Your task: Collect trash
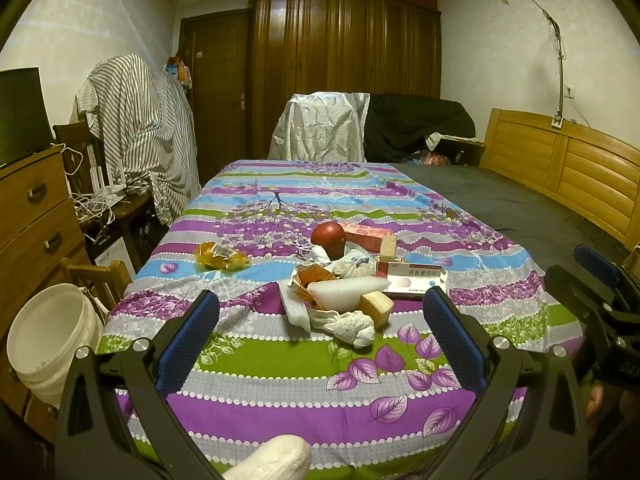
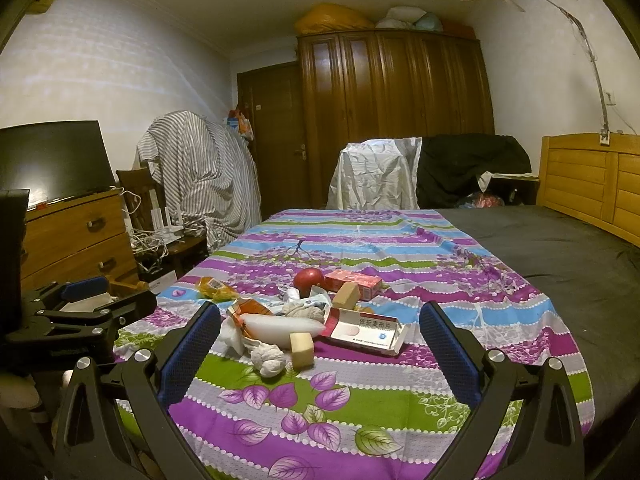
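A heap of trash lies on the striped floral cloth: a crumpled white tissue, a white foam piece, a torn orange wrapper, a tan block, a red-and-white medicine box, a pink box. A red apple and a yellow packaged snack sit nearby. My left gripper hangs open just short of the heap. My right gripper is open too, the tissue and medicine box lying ahead between its fingers.
A white bucket stands on the floor left of the bed, beside a wooden dresser. Bare dark mattress lies right of the cloth, with a wooden headboard beyond. Covered chairs and a wardrobe stand at the far end.
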The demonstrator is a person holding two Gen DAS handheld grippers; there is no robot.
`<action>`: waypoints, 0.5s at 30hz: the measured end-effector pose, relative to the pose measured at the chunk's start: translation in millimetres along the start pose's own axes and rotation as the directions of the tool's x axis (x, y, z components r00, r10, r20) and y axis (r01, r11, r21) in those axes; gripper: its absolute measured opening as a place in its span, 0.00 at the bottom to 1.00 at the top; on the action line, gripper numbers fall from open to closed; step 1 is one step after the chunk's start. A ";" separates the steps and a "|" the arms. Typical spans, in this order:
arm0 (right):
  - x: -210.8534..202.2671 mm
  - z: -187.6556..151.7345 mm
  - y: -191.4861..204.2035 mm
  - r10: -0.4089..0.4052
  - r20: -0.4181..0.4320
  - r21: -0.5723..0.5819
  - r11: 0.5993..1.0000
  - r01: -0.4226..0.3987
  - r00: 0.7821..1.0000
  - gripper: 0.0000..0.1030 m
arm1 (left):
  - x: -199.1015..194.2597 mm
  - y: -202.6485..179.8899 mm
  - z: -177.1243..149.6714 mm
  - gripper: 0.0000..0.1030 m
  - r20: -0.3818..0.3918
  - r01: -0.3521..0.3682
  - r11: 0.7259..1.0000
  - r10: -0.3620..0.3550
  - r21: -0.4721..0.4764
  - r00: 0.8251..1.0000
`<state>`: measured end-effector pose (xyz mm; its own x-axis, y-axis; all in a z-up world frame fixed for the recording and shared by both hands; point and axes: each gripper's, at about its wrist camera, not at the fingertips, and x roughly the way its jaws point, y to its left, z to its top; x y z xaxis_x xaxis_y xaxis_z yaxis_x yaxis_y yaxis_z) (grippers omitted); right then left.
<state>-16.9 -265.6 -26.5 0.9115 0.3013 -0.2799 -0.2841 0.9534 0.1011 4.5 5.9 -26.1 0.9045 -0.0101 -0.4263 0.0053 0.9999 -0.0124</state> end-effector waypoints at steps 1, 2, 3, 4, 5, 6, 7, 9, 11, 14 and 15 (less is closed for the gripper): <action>-0.1 -0.2 0.1 0.001 0.000 0.000 1.000 -0.001 1.000 0.96 | 0.0 -0.1 0.0 0.95 0.000 0.000 1.000 0.000 0.000 1.000; -0.4 -0.1 0.8 0.001 0.000 -0.001 1.000 -0.001 1.000 0.96 | 0.2 -0.4 1.8 0.95 0.000 -0.001 1.000 0.001 0.001 1.000; 0.1 -0.2 0.1 0.001 0.000 0.000 1.000 -0.001 1.000 0.96 | 0.2 0.0 0.1 0.95 0.000 -0.001 1.000 0.001 0.001 1.000; -0.2 0.0 1.1 0.001 -0.001 0.000 1.000 -0.001 1.000 0.96 | 0.3 -0.2 1.5 0.95 0.000 -0.001 1.000 0.001 0.000 1.000; -0.2 -0.2 0.9 0.001 0.000 -0.001 1.000 -0.001 1.000 0.96 | 0.3 -0.2 1.0 0.95 -0.001 -0.002 1.000 0.002 0.000 1.000; -0.6 -0.3 1.2 0.001 0.000 -0.001 1.000 -0.001 1.000 0.96 | 0.3 -0.1 0.6 0.95 -0.001 -0.002 1.000 0.002 0.000 1.000; -0.2 -0.4 0.5 0.001 0.001 -0.001 1.000 -0.001 1.000 0.96 | 0.3 -0.2 1.8 0.95 -0.001 -0.001 1.000 0.001 0.000 1.000; -0.2 -0.3 1.0 0.001 0.000 0.000 1.000 -0.001 1.000 0.96 | 0.3 0.0 0.9 0.95 -0.001 -0.002 1.000 0.002 0.001 1.000; -0.2 -0.3 1.1 0.000 0.001 0.000 1.000 0.000 1.000 0.96 | 0.4 0.1 1.6 0.95 -0.002 -0.001 1.000 0.001 0.001 1.000; -0.2 -0.2 1.1 0.001 0.000 0.000 1.000 -0.001 1.000 0.96 | 0.4 0.2 3.2 0.95 -0.003 0.000 1.000 0.000 0.001 1.000; 0.1 -0.3 0.4 0.000 0.000 -0.001 1.000 0.000 1.000 0.96 | 0.4 0.7 1.7 0.95 -0.003 0.000 1.000 0.000 0.001 1.000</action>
<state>-17.0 -265.1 -26.7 0.9115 0.3016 -0.2797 -0.2846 0.9534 0.1005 5.6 6.6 -24.7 0.9032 -0.0099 -0.4290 0.0055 0.9999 -0.0116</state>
